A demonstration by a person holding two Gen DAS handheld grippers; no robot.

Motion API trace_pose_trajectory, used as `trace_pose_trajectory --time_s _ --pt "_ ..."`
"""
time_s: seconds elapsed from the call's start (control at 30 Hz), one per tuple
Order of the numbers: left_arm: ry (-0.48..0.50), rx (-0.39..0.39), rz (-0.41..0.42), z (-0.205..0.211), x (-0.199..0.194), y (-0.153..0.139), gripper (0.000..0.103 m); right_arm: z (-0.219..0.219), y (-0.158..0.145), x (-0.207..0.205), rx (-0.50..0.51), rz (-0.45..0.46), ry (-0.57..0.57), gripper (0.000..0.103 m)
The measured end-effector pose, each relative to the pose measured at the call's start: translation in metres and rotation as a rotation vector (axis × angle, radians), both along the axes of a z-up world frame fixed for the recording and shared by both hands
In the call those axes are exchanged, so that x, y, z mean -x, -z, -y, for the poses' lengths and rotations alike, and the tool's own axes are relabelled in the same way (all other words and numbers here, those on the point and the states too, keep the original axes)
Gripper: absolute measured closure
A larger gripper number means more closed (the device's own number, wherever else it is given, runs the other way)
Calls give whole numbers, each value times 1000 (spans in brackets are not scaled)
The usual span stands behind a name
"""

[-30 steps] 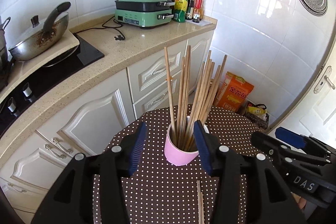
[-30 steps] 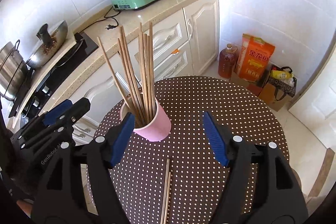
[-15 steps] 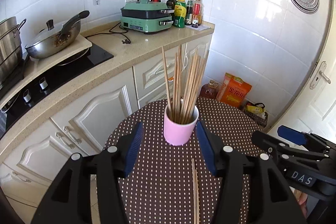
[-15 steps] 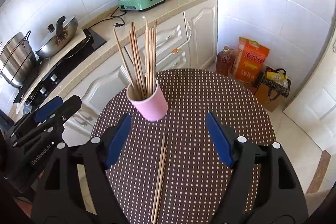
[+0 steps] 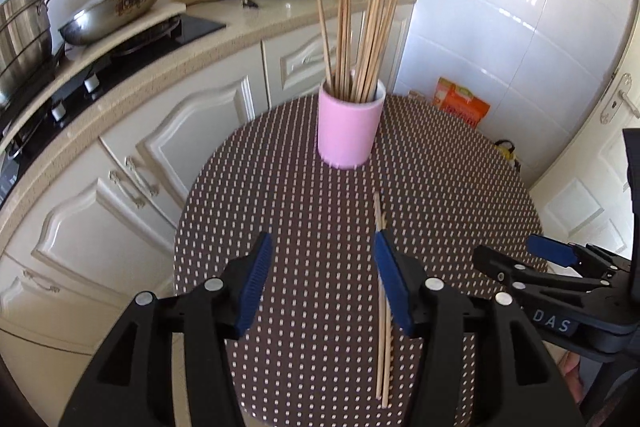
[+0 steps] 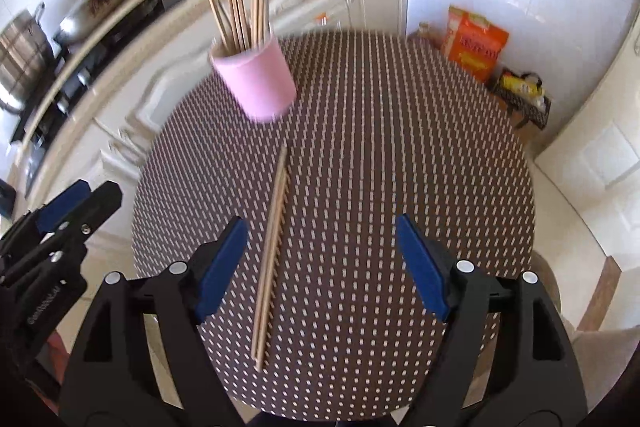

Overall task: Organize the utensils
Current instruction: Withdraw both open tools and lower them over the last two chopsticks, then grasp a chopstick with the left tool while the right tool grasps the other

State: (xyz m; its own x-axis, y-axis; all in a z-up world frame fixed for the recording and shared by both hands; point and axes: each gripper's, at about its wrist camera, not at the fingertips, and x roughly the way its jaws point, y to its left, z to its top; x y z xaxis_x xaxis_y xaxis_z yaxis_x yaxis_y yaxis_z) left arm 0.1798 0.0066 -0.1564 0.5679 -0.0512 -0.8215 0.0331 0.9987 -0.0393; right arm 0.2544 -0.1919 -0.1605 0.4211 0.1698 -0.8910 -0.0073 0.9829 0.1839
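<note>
A round brown polka-dotted table (image 6: 400,147) carries a pink cylindrical cup (image 6: 256,83) of wooden chopsticks at eleven o'clock. Two loose wooden chopsticks (image 6: 272,247) run six-to-twelve, inside the empty, widening right gripper (image 6: 320,267); the half-open empty left gripper (image 5: 320,283) straddles nothing.

A cup (image 5: 347,131) is being borne upright on the far part of a round table (image 5: 460,195), with a bundle of chopsticks (image 5: 356,39) being held upright in it. Nearer than the cup and apart from it, a loose pair of chopsticks (image 6: 272,243) is being supported flat on the table. A counter (image 5: 224,31) is being seen behind and left of the table, a wok (image 5: 116,11) being carried on it.
</note>
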Motion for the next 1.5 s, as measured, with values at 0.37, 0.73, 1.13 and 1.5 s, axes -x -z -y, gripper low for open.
trace_pose_trajectory --time_s 0.37,0.73,1.13,1.5 --pt "-42 -11 -170 -28 3 75 50 -40 78 -9 82 -149 -76 27" --pt "-51 -22 -246 -50 -21 102 50 -61 106 -39 119 -189 -33 26" --pt "29 55 -305 -26 -49 114 50 -82 93 -59 90 -193 -47 97" --pt "180 41 -411 52 -80 138 50 15 75 -68 -103 -195 168 97"
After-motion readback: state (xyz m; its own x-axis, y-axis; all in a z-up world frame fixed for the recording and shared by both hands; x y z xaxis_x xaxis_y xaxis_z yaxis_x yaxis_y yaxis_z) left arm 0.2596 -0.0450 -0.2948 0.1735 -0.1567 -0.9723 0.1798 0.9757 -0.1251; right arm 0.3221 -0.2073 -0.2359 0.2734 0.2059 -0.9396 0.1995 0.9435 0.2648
